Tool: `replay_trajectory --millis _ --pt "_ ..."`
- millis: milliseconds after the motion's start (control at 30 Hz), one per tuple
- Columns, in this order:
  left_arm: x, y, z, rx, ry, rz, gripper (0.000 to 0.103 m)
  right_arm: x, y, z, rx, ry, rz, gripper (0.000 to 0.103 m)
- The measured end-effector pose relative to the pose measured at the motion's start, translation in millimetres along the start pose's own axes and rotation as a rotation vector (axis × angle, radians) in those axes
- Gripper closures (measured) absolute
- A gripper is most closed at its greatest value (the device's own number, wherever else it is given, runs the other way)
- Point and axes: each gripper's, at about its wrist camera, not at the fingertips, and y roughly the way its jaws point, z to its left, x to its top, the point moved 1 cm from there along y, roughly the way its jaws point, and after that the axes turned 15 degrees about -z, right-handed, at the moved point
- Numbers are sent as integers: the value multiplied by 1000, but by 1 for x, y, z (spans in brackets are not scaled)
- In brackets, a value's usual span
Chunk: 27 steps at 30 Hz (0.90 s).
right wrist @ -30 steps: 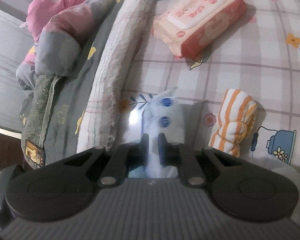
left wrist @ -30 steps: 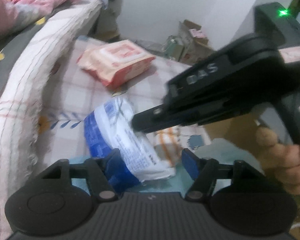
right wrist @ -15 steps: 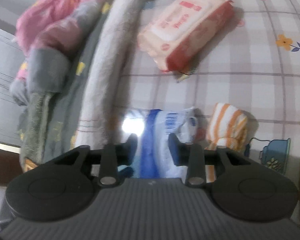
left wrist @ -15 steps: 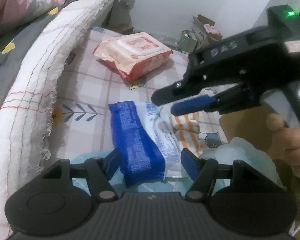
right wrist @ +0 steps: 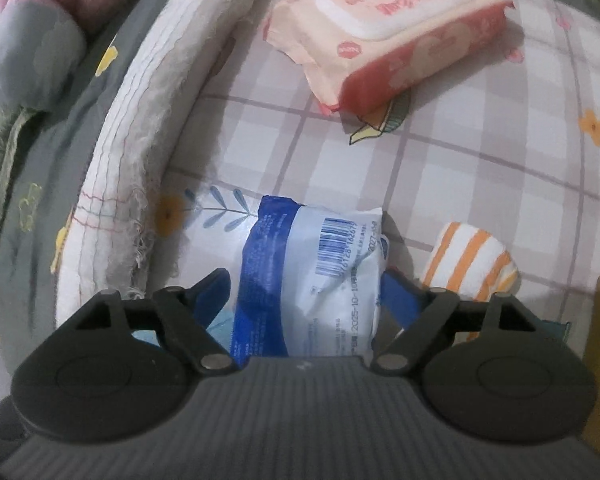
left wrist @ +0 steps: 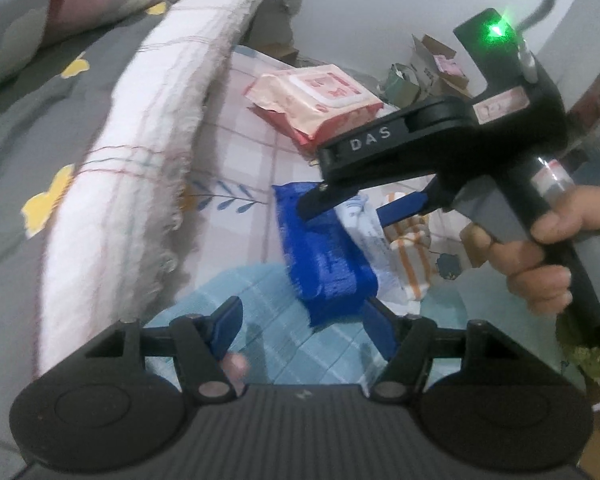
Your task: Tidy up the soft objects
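Note:
A blue and white tissue pack [left wrist: 324, 264] lies on the checked sheet, barcode side [right wrist: 332, 256] up in the right wrist view. My right gripper [right wrist: 306, 290] straddles it from above and its jaws are opening; both pads stand just off the pack's sides. In the left wrist view the right gripper [left wrist: 342, 214] hovers over the pack's far end, held by a person's hand [left wrist: 540, 264]. My left gripper [left wrist: 304, 330] is open. The pack's near end lies by its right finger, and its left finger is well apart from the pack.
A pink wet-wipe pack [right wrist: 388, 36] lies farther back. An orange-striped rolled cloth [right wrist: 472, 260] sits right of the tissue pack. A light blue cloth [left wrist: 260, 304] lies under my left gripper. A folded white blanket [left wrist: 140, 160] borders the left. Cardboard boxes [left wrist: 432, 60] stand beyond the bed.
The right gripper's jaws went from shut on the pack's end to wide apart. The pack now lies flat on the sheet. The left gripper has drawn back from it.

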Motion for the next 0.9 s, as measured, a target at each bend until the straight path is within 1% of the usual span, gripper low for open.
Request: replay_trajectory --millis 100,233,300,367,467,600,667,700,767,833,900 --pt "-4 -15 8 8 -17 -21 35 0 -17 7 -3 -39 -46 21" --pt "-9 -36 19 22 -46 -52 35 -3 -29 19 -23 -123 -86 21" --pt "-12 -48 25 29 -69 -68 35 -7 -26 26 -32 -153 -79 21" --pt "-16 -59 32 39 -85 -82 35 -12 -20 33 -62 -199 -69 21" --pt "-22 -75 42 66 -106 -96 35 -20 -1 34 -76 -193 -22 21" --pt "-28 -91 56 92 -132 -107 35 -28 10 41 -110 -237 -36 17" --pt "-30 -96 60 102 -145 -112 35 -32 13 45 -134 -285 -51 18" --pt "-31 -98 62 105 -152 -114 35 -34 13 46 -147 -303 -65 21" --pt "-32 -101 64 105 -157 -117 35 -33 11 43 -156 -287 -92 24" --pt "-34 -104 63 103 -157 -120 35 -27 6 35 -147 -235 -108 32" --pt "-35 -106 63 99 -157 -123 35 -17 -1 21 -80 -131 -110 35"
